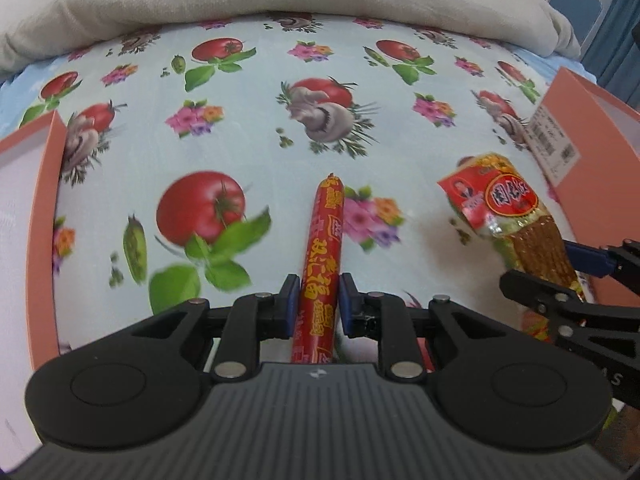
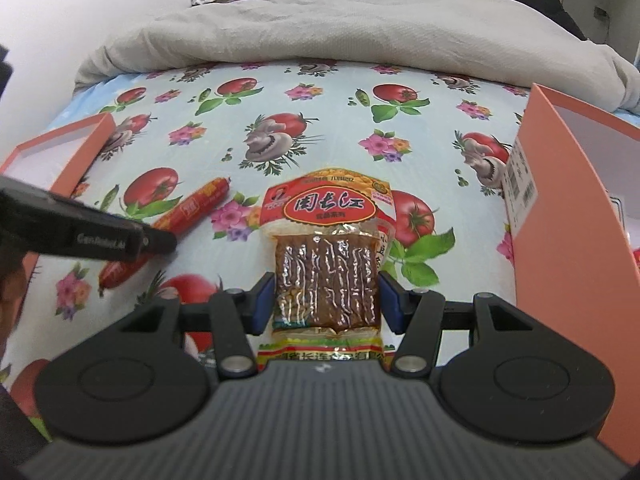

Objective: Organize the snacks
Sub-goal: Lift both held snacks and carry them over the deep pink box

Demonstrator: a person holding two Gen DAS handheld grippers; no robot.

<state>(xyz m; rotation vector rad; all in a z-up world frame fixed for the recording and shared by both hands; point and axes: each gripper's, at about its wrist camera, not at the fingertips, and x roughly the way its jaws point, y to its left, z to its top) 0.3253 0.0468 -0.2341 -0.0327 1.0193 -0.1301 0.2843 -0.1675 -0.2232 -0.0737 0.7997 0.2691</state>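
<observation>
A printed tablecloth (image 2: 320, 92) covers the work surface, with an orange box (image 2: 568, 216) at the right and another orange box (image 1: 36, 200) at the left. The right gripper (image 2: 326, 300) clamps the tofu packet (image 2: 326, 256) mid-body — soft, slick film, likely to buckle. The left gripper (image 1: 319, 304) pinches the sausage (image 1: 324, 256) near its lower half — light, firm, slippery casing. Both snacks' near ends and both box interiors are hidden.
</observation>
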